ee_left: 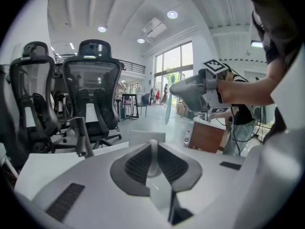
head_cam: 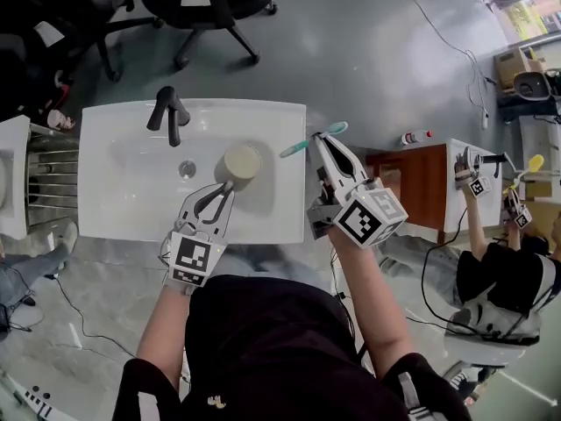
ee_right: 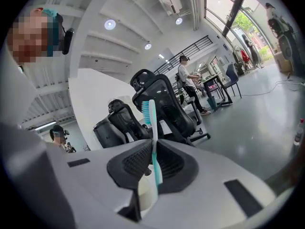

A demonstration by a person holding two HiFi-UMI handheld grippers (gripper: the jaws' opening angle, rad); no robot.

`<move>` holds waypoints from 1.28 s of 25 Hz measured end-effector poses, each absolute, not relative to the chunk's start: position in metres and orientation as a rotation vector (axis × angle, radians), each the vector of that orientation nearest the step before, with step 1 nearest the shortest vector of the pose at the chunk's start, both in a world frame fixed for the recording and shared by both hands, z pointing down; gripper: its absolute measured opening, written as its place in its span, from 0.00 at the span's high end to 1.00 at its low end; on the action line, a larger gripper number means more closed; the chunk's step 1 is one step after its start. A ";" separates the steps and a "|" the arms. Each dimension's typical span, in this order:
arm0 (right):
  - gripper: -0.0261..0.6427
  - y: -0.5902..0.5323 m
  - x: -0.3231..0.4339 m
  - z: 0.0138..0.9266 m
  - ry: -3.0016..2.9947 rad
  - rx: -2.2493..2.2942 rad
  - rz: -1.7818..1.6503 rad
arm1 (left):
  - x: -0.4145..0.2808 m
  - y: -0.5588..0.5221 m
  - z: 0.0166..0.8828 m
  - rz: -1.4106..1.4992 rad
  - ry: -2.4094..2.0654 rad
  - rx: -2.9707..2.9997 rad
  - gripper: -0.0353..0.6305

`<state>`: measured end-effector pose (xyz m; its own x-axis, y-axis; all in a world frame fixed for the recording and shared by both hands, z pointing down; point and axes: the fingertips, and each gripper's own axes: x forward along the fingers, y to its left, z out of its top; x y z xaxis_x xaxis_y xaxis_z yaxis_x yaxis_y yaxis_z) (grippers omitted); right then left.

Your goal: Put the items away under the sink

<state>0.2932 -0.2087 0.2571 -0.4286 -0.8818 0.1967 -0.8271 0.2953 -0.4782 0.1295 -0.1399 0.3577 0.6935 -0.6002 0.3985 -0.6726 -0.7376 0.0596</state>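
Your right gripper [head_cam: 323, 141] is clamped on the toothbrush [head_cam: 296, 147] up by the sink's [head_cam: 114, 202] right edge, and your left gripper [head_cam: 221, 193] is pinching the cup [head_cam: 242, 162] in the basin.

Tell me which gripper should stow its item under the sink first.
Right, probably. The right gripper holds the toothbrush at the sink's right edge, free to lower. The left gripper grips the cup over the basin.

The right tool [ee_right: 151, 168] clamps a teal-and-white toothbrush [ee_right: 153, 137] upright, bristles at top; black office chairs [ee_right: 164, 106] stand behind.
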 end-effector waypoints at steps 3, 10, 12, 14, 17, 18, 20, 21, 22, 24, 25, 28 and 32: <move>0.89 -0.195 0.285 0.257 2.487 -1.570 -0.801 | 0.110 -0.125 0.342 0.478 -1.144 2.656 0.86; 0.89 -0.155 0.250 0.274 2.539 -1.495 -0.847 | 0.049 -0.078 0.322 0.431 -1.314 2.561 0.86; 0.89 -0.141 0.241 0.278 2.540 -1.502 -0.851 | 0.032 -0.061 0.322 0.425 -1.329 2.541 0.86; 0.89 -0.126 0.231 0.279 2.537 -1.515 -0.850 | 0.017 -0.046 0.321 0.434 -1.333 2.538 0.86; 0.89 -0.104 0.216 0.278 2.523 -1.542 -0.843 | -0.004 -0.022 0.315 0.445 -1.323 2.562 0.86; 0.89 -0.095 0.211 0.278 2.518 -1.551 -0.842 | -0.009 -0.015 0.311 0.444 -1.325 2.577 0.86; 0.89 -0.079 0.201 0.280 2.511 -1.567 -0.845 | -0.021 0.000 0.304 0.442 -1.335 2.595 0.86; 0.89 -0.072 0.196 0.281 2.510 -1.574 -0.849 | -0.028 0.008 0.303 0.440 -1.341 2.595 0.86; 0.89 -0.065 0.190 0.283 2.509 -1.578 -0.854 | -0.035 0.015 0.303 0.436 -1.346 2.592 0.86; 0.89 -0.053 0.177 0.287 2.515 -1.582 -0.862 | -0.049 0.029 0.305 0.429 -1.357 2.581 0.86; 0.89 -0.047 0.170 0.288 2.523 -1.581 -0.865 | -0.056 0.036 0.307 0.426 -1.364 2.574 0.86; 0.89 -0.029 0.149 0.291 2.566 -1.563 -0.873 | -0.075 0.059 0.315 0.416 -1.391 2.537 0.86; 0.89 -0.011 0.126 0.292 2.626 -1.525 -0.874 | -0.093 0.087 0.325 0.400 -1.426 2.486 0.86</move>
